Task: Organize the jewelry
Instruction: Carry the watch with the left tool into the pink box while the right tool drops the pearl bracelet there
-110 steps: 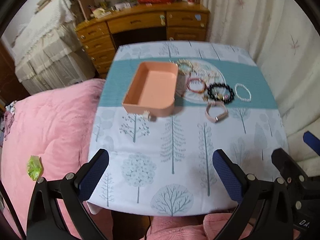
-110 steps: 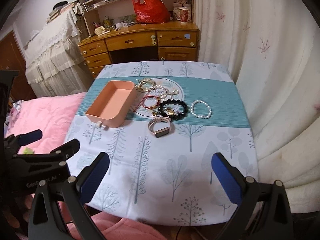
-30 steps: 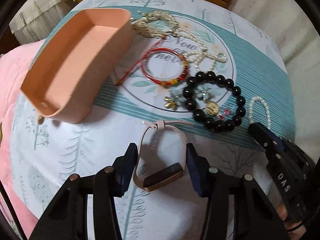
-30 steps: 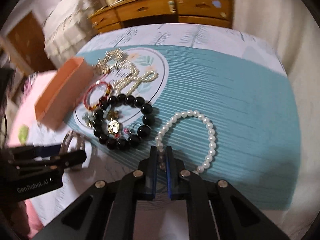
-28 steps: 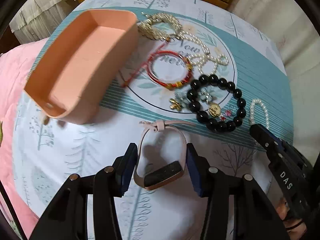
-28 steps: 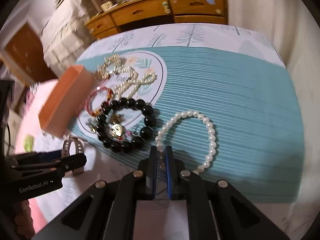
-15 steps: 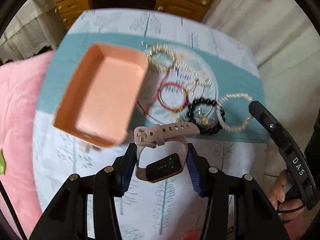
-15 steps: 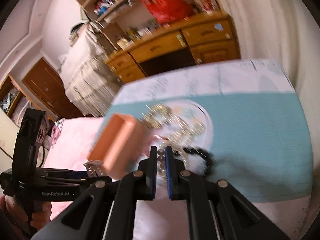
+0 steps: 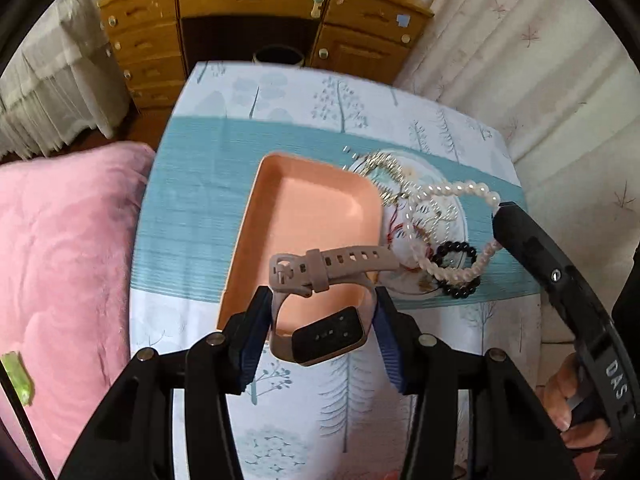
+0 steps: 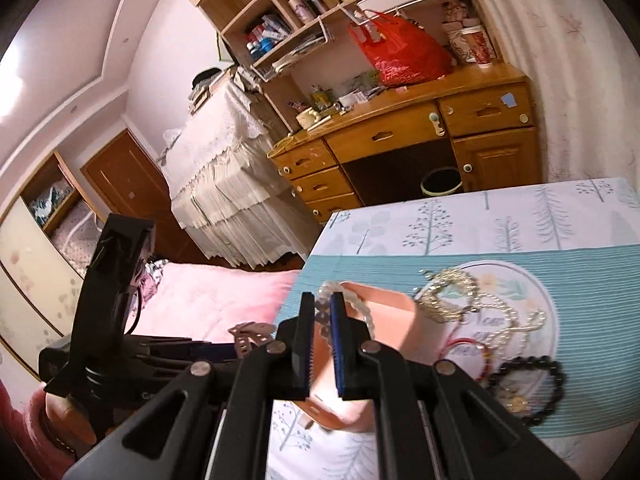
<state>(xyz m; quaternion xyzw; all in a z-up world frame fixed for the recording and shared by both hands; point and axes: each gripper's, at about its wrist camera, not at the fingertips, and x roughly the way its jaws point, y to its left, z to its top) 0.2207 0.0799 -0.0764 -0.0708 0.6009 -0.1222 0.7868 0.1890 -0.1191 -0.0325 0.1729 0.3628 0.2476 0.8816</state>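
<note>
My left gripper (image 9: 322,320) is shut on a pink watch (image 9: 328,336), gripping its band from both sides above the near end of the pink tray (image 9: 312,216). The strap end (image 9: 340,260) sticks out over the tray. My right gripper (image 10: 322,312) is shut on a white pearl bracelet (image 10: 360,304), which hangs just over the tray's (image 10: 392,312) rim. From the left wrist view the same bracelet (image 9: 452,192) dangles from the right gripper (image 9: 500,210), right of the tray. A black bead bracelet (image 9: 460,268), a red bracelet (image 10: 468,344) and a gold chain (image 10: 452,288) lie on the cloth.
The small table (image 9: 280,96) has a tree-print cloth with a teal band. Pink bedding (image 9: 60,248) lies to its left and a curtain (image 9: 540,80) to its right. Behind it are a wooden desk (image 9: 256,0) and a round bin (image 9: 278,56).
Both grippers rose off the table with their loads. The watch now hangs over the tray's near end. The pearl bracelet left the cloth and moved left toward the tray.
</note>
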